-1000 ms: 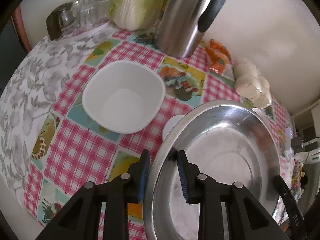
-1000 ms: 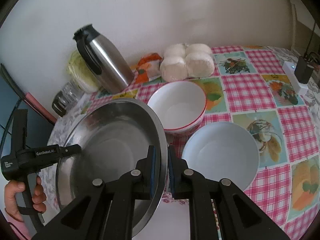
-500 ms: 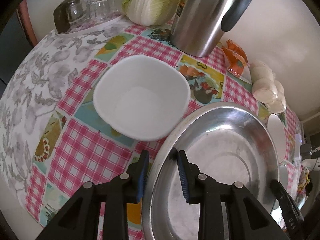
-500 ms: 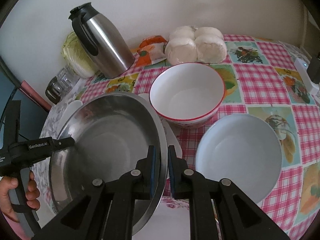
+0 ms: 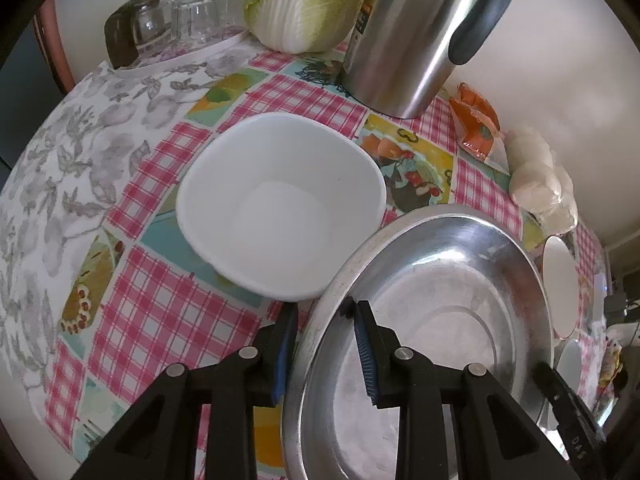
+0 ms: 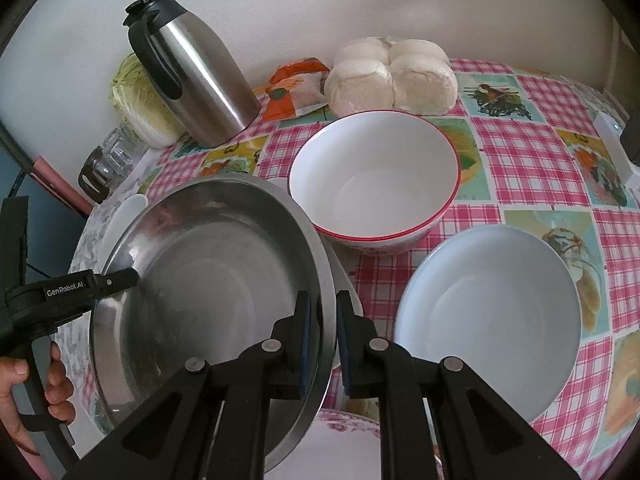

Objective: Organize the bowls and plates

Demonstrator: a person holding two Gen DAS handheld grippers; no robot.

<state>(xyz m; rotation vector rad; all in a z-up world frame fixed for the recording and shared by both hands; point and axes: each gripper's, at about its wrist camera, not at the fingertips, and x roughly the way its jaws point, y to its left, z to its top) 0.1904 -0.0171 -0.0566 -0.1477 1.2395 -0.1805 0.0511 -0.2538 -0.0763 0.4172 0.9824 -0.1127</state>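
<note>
Steel basin (image 6: 208,280) is pinched at opposite rims by the left gripper (image 5: 325,344) and right gripper (image 6: 323,334). Beside the basin, the white square bowl (image 5: 280,208) and red-rimmed bowl (image 6: 374,178) could be struck if it is tilted or slips.

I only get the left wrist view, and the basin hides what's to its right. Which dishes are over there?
Observer: An empty red-rimmed bowl stands right beside the basin.
Operator: Anything nearer?
Observer: Yes, an empty blue bowl, in front of the red-rimmed one.
Operator: Does the right tool have the basin?
Observer: Yes. The right tool is shut on the basin's rim, one finger inside and one outside.
</note>
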